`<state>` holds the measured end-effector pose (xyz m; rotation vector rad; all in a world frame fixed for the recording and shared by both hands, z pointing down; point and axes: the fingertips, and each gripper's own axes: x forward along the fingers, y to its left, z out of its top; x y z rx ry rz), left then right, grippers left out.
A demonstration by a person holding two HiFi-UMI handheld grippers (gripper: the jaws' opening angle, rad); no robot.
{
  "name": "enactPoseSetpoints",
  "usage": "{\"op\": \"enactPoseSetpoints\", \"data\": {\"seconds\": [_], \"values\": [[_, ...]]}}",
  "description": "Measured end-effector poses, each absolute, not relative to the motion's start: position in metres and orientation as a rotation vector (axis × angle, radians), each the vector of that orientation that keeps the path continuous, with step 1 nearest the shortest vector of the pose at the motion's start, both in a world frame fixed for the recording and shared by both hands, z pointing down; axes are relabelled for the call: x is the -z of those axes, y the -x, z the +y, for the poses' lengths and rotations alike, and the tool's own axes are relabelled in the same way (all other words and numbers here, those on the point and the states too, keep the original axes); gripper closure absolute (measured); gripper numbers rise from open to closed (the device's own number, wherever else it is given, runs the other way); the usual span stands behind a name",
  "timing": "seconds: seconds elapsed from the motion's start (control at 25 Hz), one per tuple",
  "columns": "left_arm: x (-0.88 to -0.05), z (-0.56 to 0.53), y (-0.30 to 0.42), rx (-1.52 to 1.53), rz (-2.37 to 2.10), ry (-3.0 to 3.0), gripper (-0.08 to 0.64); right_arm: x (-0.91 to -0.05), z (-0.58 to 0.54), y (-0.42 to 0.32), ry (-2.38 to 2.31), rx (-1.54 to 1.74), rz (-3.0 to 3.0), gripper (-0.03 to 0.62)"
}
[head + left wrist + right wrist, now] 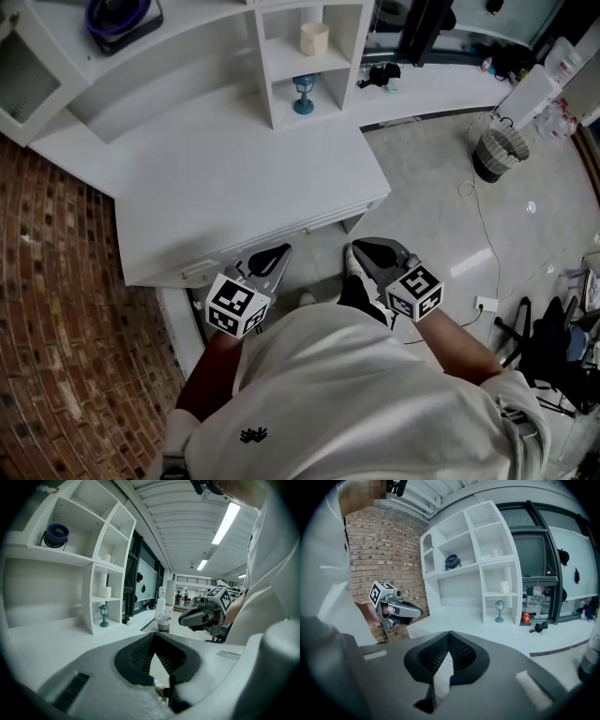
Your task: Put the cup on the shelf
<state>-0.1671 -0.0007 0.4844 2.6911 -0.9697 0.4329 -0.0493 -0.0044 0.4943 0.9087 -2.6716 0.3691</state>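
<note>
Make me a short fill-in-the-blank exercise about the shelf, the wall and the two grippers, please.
1. The left gripper and the right gripper are both shut and hold ____.
2. On the shelf, the cream cup stands directly ____ the teal lantern.
3. The wall beside the shelf is made of ____.
Missing words: nothing; above; brick.

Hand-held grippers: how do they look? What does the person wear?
The left hand-held gripper and right hand-held gripper are grey, with dark ribbed pads and white cubes bearing black square markers. The person wears a white shirt with a dark emblem.
</note>
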Motion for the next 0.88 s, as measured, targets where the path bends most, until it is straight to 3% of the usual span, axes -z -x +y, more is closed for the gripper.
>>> {"op": "enactPoseSetpoints", "data": {"seconds": [0.88], "values": [[-0.4890,0.0073,0.1699,-0.443,-0.981,-2.674,0.554,-0.4919,-0.0006,0.0539,-0.878,-0.331,-2.667,0.581]]}}
